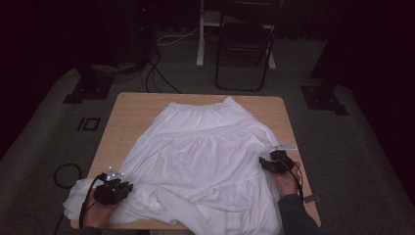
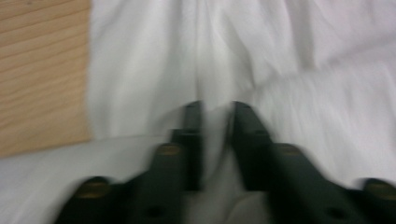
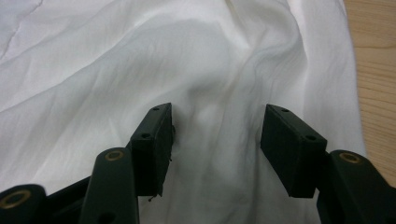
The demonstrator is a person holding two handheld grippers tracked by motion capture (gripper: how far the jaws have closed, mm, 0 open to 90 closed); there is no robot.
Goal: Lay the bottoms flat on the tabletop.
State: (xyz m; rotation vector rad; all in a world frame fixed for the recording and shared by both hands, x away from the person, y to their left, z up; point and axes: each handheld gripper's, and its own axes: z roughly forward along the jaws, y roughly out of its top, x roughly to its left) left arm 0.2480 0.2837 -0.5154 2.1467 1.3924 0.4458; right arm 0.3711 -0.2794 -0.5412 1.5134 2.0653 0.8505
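Left hand-held gripper (image 2: 215,112) pinching skirt (image 1: 205,156) hem, right hand-held gripper (image 3: 217,121) wide over cloth; spread on table (image 1: 127,112), folding barely started.

A white, tiered cotton skirt with a gathered elastic waistband (image 1: 200,147) lies spread across the wooden desk (image 1: 127,117), waistband at the far edge, its wide hem rumpled and bunched along the near edge, spilling over the near-left corner.
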